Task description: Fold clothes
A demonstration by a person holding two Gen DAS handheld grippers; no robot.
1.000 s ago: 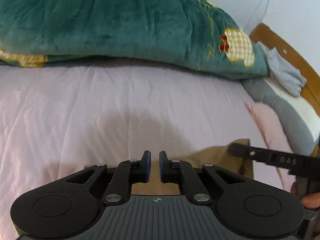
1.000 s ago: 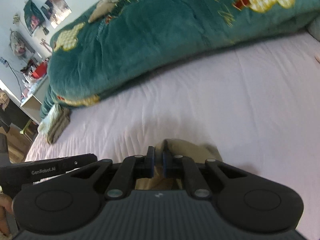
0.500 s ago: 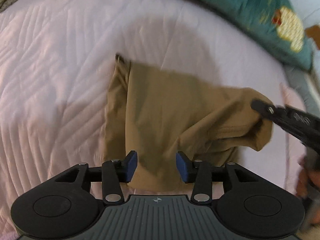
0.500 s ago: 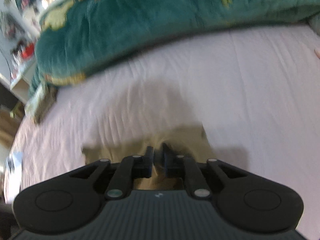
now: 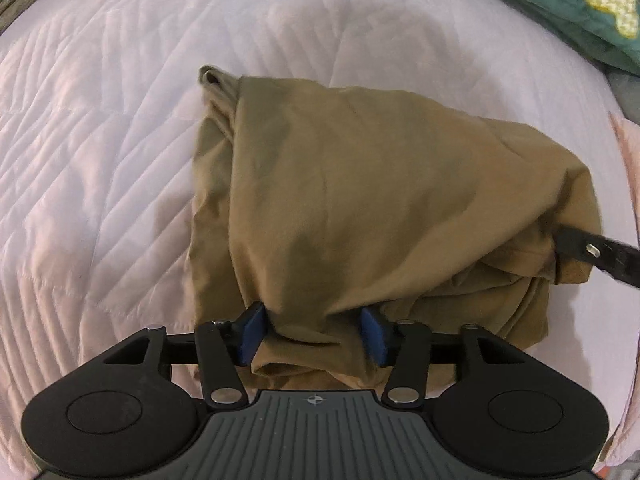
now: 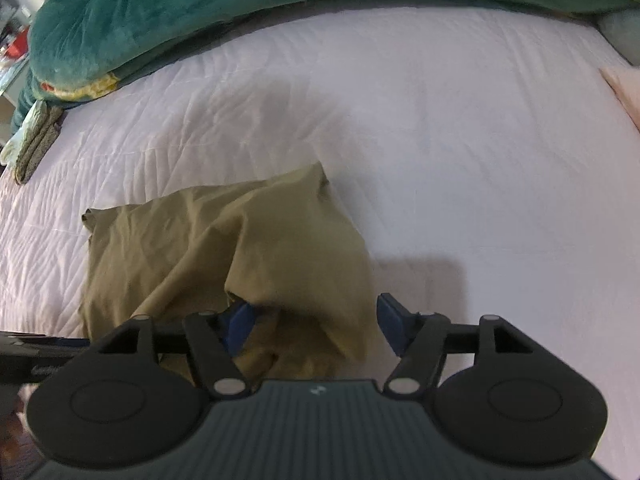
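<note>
On the near half of the bed (image 6: 460, 128) lies the tan garment (image 5: 380, 200), doubled over into a rough, lumpy block, with its near edge bunched.

- My left tool (image 5: 314, 334) stands wide, cloth lying between its blue pads but not pinched.
- My right tool (image 6: 314, 326) is wide too, straddling the near right corner of the garment, gripping nothing.
- Green blanket (image 6: 240, 4) heaped along the far side; a small stack of cloth (image 6: 34, 140) at far left.

Risks as I judge them:
- The top layer sits loose and puffed, so it may slide or spring open.
- Closing either tool could catch only one layer and drag the fold askew.
- The left edge shows an underlayer sticking out, and pressing there could set a crooked crease.
</note>
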